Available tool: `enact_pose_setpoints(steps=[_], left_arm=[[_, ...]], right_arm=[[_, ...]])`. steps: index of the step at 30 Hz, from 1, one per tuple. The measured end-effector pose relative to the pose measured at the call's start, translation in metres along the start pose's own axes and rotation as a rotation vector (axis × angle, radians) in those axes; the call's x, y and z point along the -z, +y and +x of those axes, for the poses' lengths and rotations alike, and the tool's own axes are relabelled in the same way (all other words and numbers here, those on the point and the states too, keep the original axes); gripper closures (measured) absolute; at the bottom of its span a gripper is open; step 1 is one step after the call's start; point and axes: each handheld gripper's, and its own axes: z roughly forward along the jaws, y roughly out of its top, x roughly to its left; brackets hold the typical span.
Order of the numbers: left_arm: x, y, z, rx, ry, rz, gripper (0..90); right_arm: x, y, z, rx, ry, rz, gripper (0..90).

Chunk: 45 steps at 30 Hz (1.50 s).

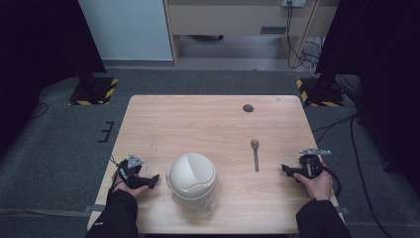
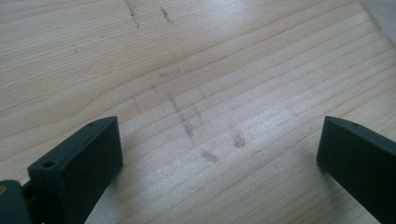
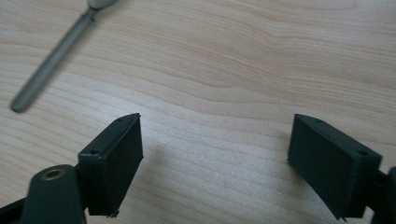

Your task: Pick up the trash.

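Observation:
A white rice cooker [image 1: 192, 179] with a domed lid stands near the front middle of the wooden table [image 1: 198, 119]. A metal spoon [image 1: 255, 154] lies to its right, bowl pointing away; its handle [image 3: 51, 60] crosses the upper left of the right gripper view. My left gripper [image 1: 153, 179] rests low at the table's front left, just left of the cooker, open with bare wood between its jaws [image 2: 219, 158]. My right gripper [image 1: 286, 169] sits at the front right, a little right of the spoon, open and holding nothing [image 3: 215, 154].
A small dark round spot [image 1: 248, 108] marks the table's far side. Grey carpet surrounds the table, with black stands on yellow-striped bases [image 1: 94, 90] at the far left and right, and cables [image 1: 356, 163] on the floor to the right.

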Motion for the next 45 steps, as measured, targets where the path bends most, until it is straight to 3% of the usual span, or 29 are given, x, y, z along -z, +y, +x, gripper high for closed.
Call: enact_pose_setpoints(steps=[2, 10, 13, 20, 21, 25, 29, 36, 43, 45], left_arm=[[0.000, 0.000, 0.000, 0.001, 0.001, 0.002, 0.0], [0.000, 0.001, 0.000, -0.006, -0.007, 0.012, 0.0], [0.001, 0.001, 0.000, -0.009, -0.010, 0.018, 0.1], [0.001, 0.002, -0.001, -0.023, -0.023, 0.026, 0.1], [0.001, 0.002, -0.001, -0.024, -0.024, 0.026, 0.1], [0.000, 0.003, -0.002, -0.027, -0.027, 0.029, 0.0], [0.000, 0.003, -0.003, -0.032, -0.032, 0.032, 0.0], [0.000, 0.003, -0.003, -0.038, -0.037, 0.032, 0.0], [0.000, 0.004, -0.003, -0.035, -0.035, 0.031, 0.0], [0.000, 0.004, -0.004, -0.033, -0.033, 0.030, 0.0]], right_arm=[[0.004, 0.002, 0.000, 0.002, 0.014, -0.041, 20.6], [0.038, 0.026, 0.008, 0.011, 0.068, -0.292, 19.6], [0.052, 0.034, 0.011, 0.011, 0.085, -0.353, 19.5], [0.080, 0.048, 0.017, 0.003, 0.090, -0.433, 20.1], [0.089, 0.052, 0.020, 0.007, 0.094, -0.469, 20.6], [0.099, 0.058, 0.026, 0.015, 0.106, -0.499, 20.9], [0.111, 0.067, 0.039, 0.053, 0.138, -0.537, 20.5], [0.130, 0.081, 0.066, 0.120, 0.195, -0.587, 19.8], [0.147, 0.094, 0.103, 0.207, 0.288, -0.620, 19.7], [0.148, 0.096, 0.106, 0.211, 0.297, -0.623, 19.6]])
